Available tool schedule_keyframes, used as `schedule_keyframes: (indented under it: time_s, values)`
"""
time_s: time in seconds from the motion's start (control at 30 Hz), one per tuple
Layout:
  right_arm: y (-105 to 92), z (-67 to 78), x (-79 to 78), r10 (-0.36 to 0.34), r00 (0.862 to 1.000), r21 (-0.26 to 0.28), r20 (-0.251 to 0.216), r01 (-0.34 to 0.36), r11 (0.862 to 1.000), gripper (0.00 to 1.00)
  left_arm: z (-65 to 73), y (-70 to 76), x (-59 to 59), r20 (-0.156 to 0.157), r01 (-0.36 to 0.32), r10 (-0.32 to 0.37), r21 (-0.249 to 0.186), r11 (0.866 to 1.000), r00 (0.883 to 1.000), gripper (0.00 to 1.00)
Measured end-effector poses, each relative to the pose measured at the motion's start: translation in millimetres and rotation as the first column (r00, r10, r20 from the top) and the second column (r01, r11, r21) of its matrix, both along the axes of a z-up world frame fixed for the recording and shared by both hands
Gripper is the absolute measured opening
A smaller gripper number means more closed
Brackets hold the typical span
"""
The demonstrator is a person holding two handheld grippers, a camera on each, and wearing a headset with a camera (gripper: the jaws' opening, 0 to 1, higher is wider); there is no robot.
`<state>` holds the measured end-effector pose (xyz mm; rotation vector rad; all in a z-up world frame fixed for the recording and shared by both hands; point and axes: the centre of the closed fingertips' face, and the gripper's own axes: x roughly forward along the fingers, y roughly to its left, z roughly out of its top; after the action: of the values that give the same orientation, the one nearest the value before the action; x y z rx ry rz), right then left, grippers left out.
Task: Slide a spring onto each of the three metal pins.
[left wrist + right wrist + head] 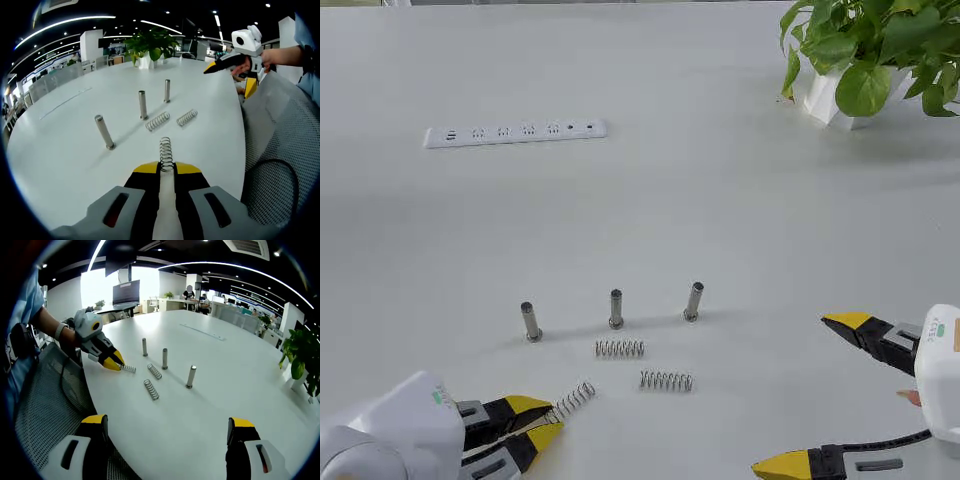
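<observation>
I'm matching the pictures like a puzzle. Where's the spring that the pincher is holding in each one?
Head view: spring bottom left, at the tips of the left gripper.
Left gripper view: spring lower centre, sticking up between the jaws.
Right gripper view: spring left of centre.
Shared landmark: middle pin of the three.

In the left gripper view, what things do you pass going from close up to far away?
left gripper → held spring → middle pin → far pin → potted plant

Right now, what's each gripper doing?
Left gripper: shut on the end of one spring.
Right gripper: open, holding nothing.
</observation>
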<state>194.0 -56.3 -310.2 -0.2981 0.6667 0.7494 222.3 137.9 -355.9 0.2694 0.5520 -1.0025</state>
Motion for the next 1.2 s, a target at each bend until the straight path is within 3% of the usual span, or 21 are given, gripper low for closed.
schedule_keyframes:
  time_s: [0.23, 0.4, 0.73, 0.97, 1.13, 1.2]
  values:
    - [2.9, 0.5, 0.4, 0.007, 1.000, 0.002, 0.001, -0.007, 1.000, 0.99, 8.3, -1.2, 3.0, 0.006, -0.006, 0.006, -0.020, 1.000, 1.000, 0.06]
    - [5.7, 2.2, 1.3, 0.011, 1.000, 0.012, 0.002, -0.011, 1.000, 0.99, 22.5, -8.8, 2.3, 0.020, 0.010, -0.009, -0.044, 0.999, 1.000, 0.06]
    - [16.2, 22.0, 14.2, -0.015, 1.000, 0.111, 0.015, 0.013, 0.994, 0.99, 51.4, -27.1, 4.5, 0.065, 0.044, -0.038, -0.101, 0.994, 0.997, 0.06]
    - [27.2, 35.9, 24.1, -0.025, 1.000, 0.188, 0.015, 0.021, 0.982, 0.98, 68.2, -40.0, 5.1, 0.091, 0.068, -0.056, -0.137, 0.988, 0.994, 0.06]
    - [38.6, 45.5, 30.1, -0.029, 1.000, 0.260, 0.005, 0.027, 0.965, 0.97, 80.5, -46.9, 6.0, 0.114, 0.081, -0.064, -0.158, 0.984, 0.991, 0.06]
    - [45.6, 50.1, 32.2, -0.024, 1.000, 0.307, -0.011, 0.026, 0.951, 0.93, 85.8, -49.5, 7.8, 0.128, 0.085, -0.065, -0.165, 0.983, 0.990, 0.06]
